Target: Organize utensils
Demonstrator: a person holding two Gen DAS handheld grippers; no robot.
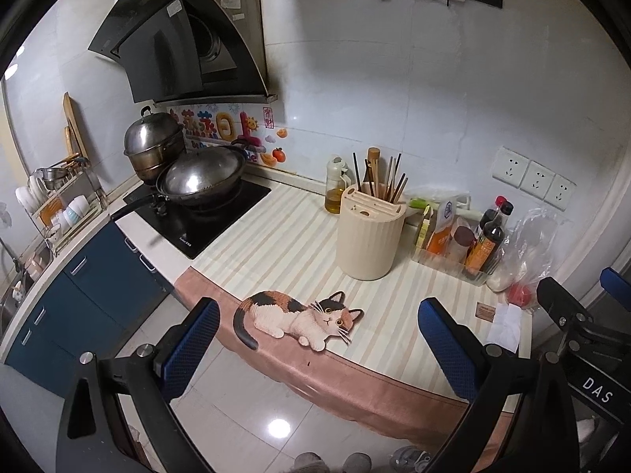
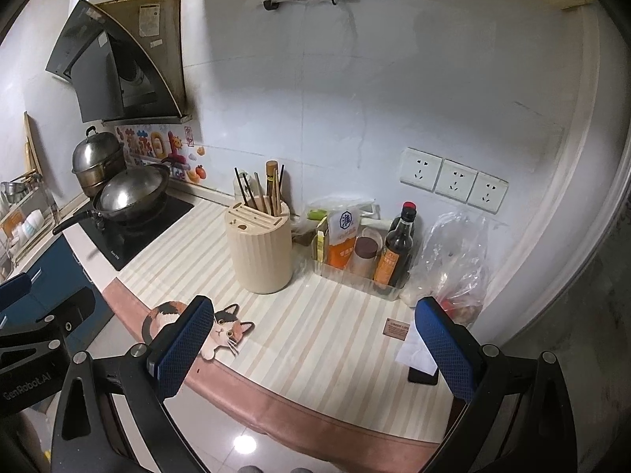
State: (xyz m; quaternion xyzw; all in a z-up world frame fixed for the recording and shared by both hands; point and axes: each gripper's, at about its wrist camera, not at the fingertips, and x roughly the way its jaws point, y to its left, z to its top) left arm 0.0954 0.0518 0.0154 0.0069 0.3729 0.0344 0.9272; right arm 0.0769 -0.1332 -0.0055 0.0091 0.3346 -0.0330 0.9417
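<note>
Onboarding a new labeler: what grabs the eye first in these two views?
The cat picture on the striped mat's front edge, then the cream utensil holder full of chopsticks mid-counter. At left, a wok and steel pot sit on the black cooktop under the hood. Both grippers, left and right, hang open and empty at the near edge.

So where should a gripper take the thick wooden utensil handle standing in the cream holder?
Probably at its bare top end, coming from above. The wooden handle stands upright in the cream holder, taller than the chopsticks crowded beside it, so only its tip is clear.
</note>
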